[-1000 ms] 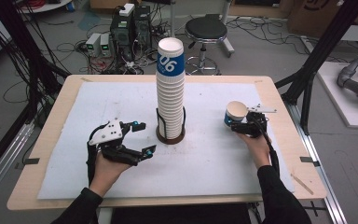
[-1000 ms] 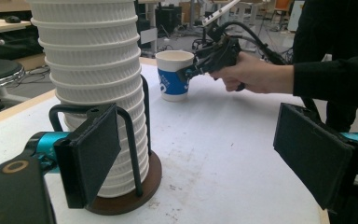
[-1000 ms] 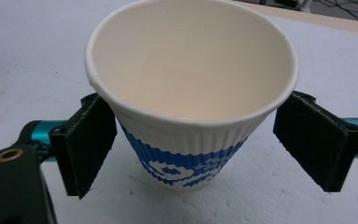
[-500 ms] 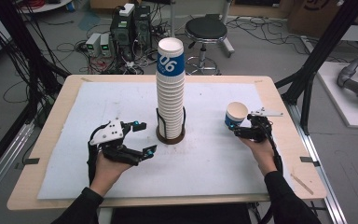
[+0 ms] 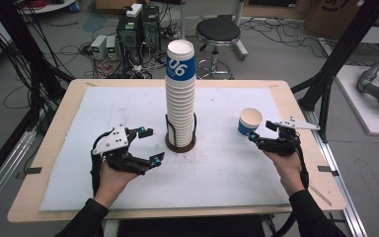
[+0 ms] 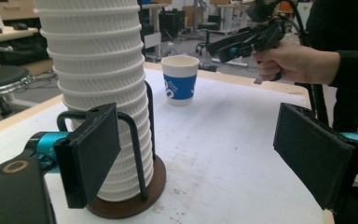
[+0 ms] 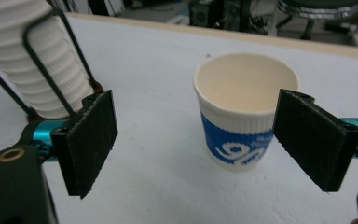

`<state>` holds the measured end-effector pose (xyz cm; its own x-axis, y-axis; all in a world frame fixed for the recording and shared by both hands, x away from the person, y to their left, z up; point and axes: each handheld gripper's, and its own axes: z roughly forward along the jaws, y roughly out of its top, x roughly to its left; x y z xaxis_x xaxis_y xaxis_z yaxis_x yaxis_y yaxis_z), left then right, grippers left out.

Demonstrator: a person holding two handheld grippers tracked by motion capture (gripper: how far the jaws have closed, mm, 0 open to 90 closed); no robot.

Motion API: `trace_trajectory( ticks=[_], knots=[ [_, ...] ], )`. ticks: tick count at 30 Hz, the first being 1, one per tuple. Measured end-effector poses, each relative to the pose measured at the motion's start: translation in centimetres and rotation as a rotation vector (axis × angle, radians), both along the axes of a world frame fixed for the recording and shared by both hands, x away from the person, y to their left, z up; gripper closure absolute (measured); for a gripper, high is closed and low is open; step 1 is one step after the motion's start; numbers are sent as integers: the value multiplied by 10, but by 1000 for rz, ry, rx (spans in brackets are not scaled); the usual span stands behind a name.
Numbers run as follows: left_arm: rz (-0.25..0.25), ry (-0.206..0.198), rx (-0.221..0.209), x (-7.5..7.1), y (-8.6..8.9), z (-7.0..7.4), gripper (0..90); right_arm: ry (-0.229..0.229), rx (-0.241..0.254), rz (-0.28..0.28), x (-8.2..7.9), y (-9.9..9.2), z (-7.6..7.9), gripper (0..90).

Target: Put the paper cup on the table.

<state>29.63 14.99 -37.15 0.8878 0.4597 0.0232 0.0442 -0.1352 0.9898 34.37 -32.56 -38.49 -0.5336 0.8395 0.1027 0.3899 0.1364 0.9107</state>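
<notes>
Tall stack of cups (image 5: 180,94) stood upright in its wire holder (image 5: 180,140) on a round brown base, mid-table on the white mat (image 5: 79,113). Top cup carried a blue band with white print.

One cup (image 5: 249,121) stood alone on the mat, upright, mouth up, empty inside — well to the right of the stack, near the table's right edge. White ribbed body, blue band.

My right gripper (image 5: 265,133) sat just beside that cup, on its right, jaws spread wide. In the right gripper view the cup (image 7: 246,109) stood ahead of the pads (image 7: 93,140), between their lines, touching neither; nothing was held.

My left gripper (image 5: 150,145) rested low over the mat, left of the stack and a little nearer me, jaws also wide apart and empty. In the left gripper view its left pad (image 6: 91,151) overlapped the holder's base (image 6: 130,196) — whether it touched, I could not tell.

A black stool (image 5: 218,32) and computer boxes (image 5: 138,27) stood on the floor beyond the table.
</notes>
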Motion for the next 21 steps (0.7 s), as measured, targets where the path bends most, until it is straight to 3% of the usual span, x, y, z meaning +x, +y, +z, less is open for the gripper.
trace_trajectory(
  ticks=[6,12,14,18,21],
  knots=[
    [10,-9,-10,0,0,5,146,-116,77,140,-11,8,16,149],
    [-14,15,-47,3,5,12,146,-168,111,258,-19,20,31,149],
    [-40,40,-54,5,4,15,146,-193,126,287,-23,25,38,149],
    [-59,49,-45,7,2,20,147,-233,170,347,-29,31,55,149],
    [-70,58,-46,9,2,26,147,-255,174,376,-30,35,66,150]
  ],
)
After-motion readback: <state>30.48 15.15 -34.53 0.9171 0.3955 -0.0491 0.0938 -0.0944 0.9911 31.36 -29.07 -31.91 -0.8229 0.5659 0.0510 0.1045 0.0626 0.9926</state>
